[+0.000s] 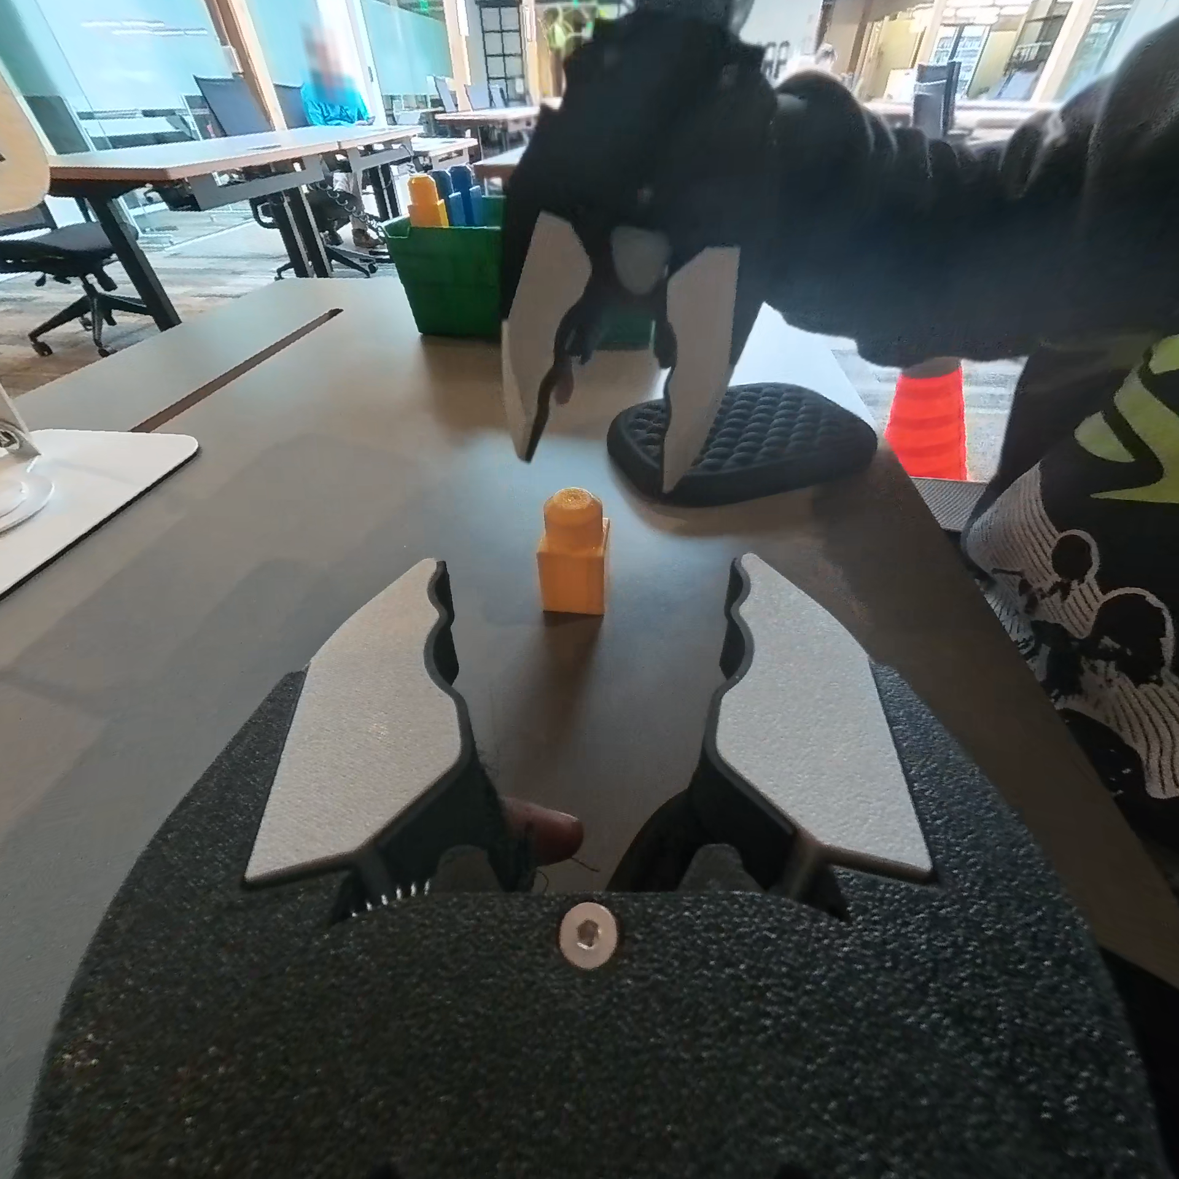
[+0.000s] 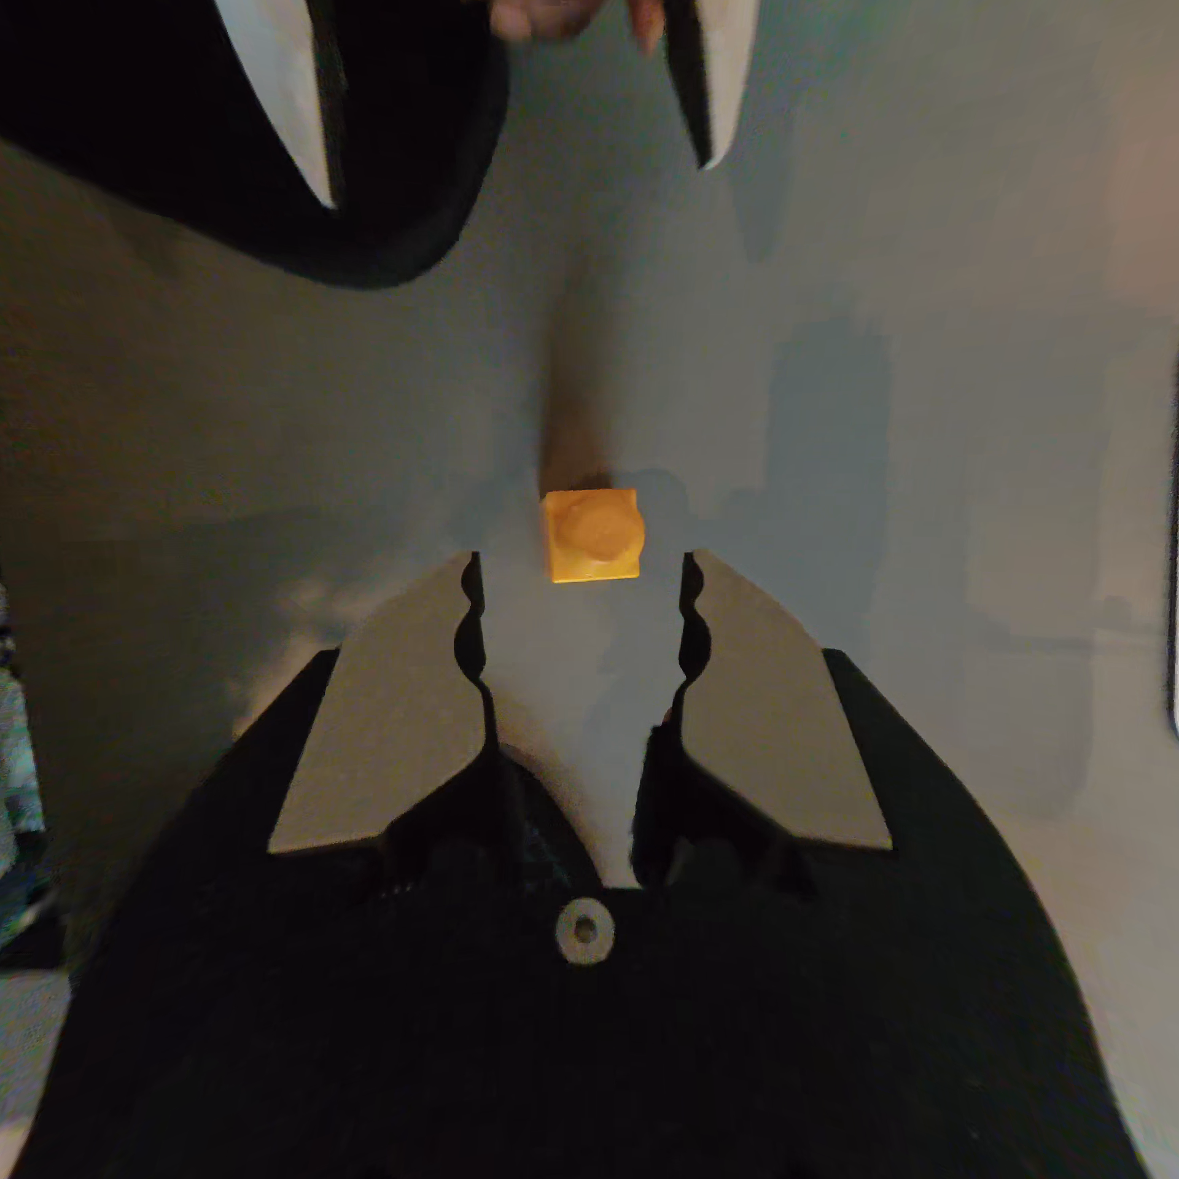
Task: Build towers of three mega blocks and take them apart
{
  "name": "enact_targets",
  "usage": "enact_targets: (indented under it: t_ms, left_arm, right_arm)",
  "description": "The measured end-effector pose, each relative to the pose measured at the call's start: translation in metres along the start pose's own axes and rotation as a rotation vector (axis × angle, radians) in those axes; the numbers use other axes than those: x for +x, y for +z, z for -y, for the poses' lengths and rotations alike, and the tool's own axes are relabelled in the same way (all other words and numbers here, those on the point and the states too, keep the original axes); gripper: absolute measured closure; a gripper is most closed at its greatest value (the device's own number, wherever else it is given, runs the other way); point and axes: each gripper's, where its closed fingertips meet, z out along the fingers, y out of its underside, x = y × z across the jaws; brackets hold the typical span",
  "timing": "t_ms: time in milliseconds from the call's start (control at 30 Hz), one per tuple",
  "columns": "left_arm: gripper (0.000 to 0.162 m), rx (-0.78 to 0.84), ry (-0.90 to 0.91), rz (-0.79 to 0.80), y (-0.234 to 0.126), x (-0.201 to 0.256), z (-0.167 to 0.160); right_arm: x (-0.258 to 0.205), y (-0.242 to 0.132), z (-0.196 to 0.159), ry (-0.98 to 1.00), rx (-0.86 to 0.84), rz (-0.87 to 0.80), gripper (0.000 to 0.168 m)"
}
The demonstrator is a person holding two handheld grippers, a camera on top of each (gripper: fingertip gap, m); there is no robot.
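Observation:
A single orange mega block stands upright on the dark table, alone. My left gripper is open and empty, low over the table, with the block just ahead of its fingertips. My right gripper hangs open above and behind the block, pointing down. In the right wrist view the block shows from above, just past the right gripper, which is open and empty. The left gripper shows open at the top of that view.
A green bin with orange and blue blocks stands at the table's far edge. A black dimpled pad lies right of the block. A white monitor base sits at left. An orange cone stands beyond the table edge.

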Motion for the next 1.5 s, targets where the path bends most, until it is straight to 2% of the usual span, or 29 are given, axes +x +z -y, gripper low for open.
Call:
enact_targets:
  t_ms: [200, 400, 600, 733, 867, 933, 1033, 1133, 1200, 1300, 1400, 1500]
  left_arm:
    - [0.080, -0.001, -0.009, 0.005, 0.000, -0.001, 0.000]
    - [0.081, 0.000, -0.002, 0.019, 0.000, -0.003, 0.000]
    - [0.081, 0.009, -0.004, 0.044, -0.001, -0.006, 0.002]
    - [0.080, 0.017, -0.011, 0.085, -0.006, -0.010, 0.010]
    - [0.082, -0.014, 0.042, 0.173, -0.024, -0.015, 0.035]
    - [0.085, -0.059, 0.058, 0.260, -0.046, -0.025, 0.052]
    - [0.086, -0.144, 0.052, 0.427, -0.098, -0.050, 0.074]
    - [0.089, -0.323, 0.005, 0.650, -0.168, -0.087, 0.072]
    - [0.092, -0.515, -0.059, 0.815, -0.223, -0.112, 0.052]
    - [0.095, -0.820, -0.260, 0.962, -0.291, -0.133, 0.004]
    - [0.101, -1.000, -0.451, 0.975, -0.320, -0.143, -0.044]
    - [0.098, -1.102, -0.545, 1.031, -0.337, -0.156, -0.078]
  right_arm:
    - [0.004, -0.032, 0.000, 0.257, 0.405, -0.119, 0.109]
    - [0.012, -0.057, -0.021, 0.405, 0.663, -0.303, 0.107]
    - [0.012, -0.063, -0.047, 0.440, 0.787, -0.450, 0.104]
    - [0.013, -0.069, -0.048, 0.452, 0.849, -0.465, 0.106]
    - [0.013, -0.070, -0.049, 0.466, 0.868, -0.450, 0.108]
    - [0.013, -0.070, -0.049, 0.467, 0.873, -0.445, 0.108]
    - [0.011, -0.071, -0.049, 0.461, 0.883, -0.441, 0.108]
    - [0.011, -0.072, -0.048, 0.455, 0.891, -0.443, 0.109]
    - [0.010, -0.073, -0.048, 0.447, 0.893, -0.447, 0.109]
    - [0.009, -0.073, -0.047, 0.435, 0.891, -0.448, 0.109]
    - [0.007, -0.073, -0.046, 0.421, 0.892, -0.454, 0.109]
    - [0.006, -0.076, -0.045, 0.410, 0.907, -0.460, 0.109]
